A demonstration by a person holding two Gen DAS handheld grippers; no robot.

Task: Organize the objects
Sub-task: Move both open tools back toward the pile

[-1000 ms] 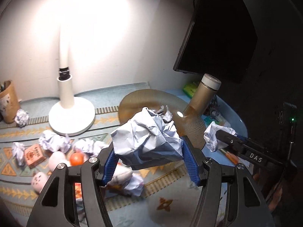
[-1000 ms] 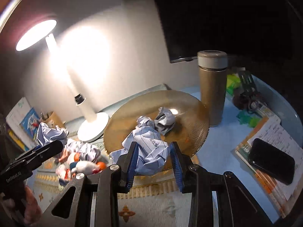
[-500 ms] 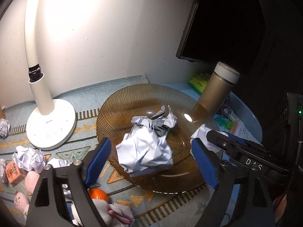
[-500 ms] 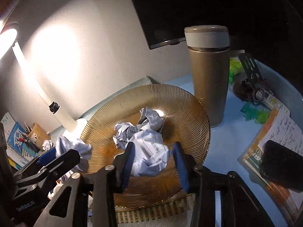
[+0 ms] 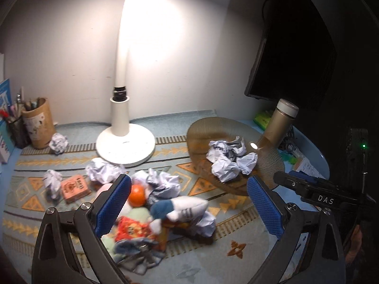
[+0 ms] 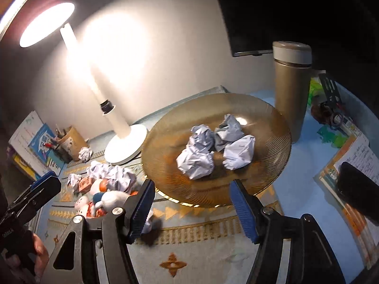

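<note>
In the right wrist view the amber ribbed glass plate (image 6: 272, 123) holds several crumpled paper balls (image 6: 196, 163). My right gripper (image 6: 193, 211) hangs just before its near rim, jaws opening, nothing between them. In the left wrist view my left gripper (image 5: 189, 206) is open wide and still opening, also empty. Below it lies a pile: a blue-and-white plush toy (image 5: 187, 208), an orange ball (image 5: 137, 195) and loose paper balls (image 5: 163, 182). The plate (image 5: 213, 130) sits to its right, with the right gripper (image 5: 286, 175) beside it.
A white desk lamp base (image 5: 125, 145) stands behind the pile. A gold flask (image 6: 291, 90) stands right of the plate. A pink box (image 5: 75, 187), more paper balls (image 5: 58, 142) and a pen cup (image 5: 38, 123) sit at left. A black phone (image 6: 357, 194) lies on papers at right.
Both grippers opened and let their paper balls drop onto the plate, then drew back. The left one swung left over the toy pile.
</note>
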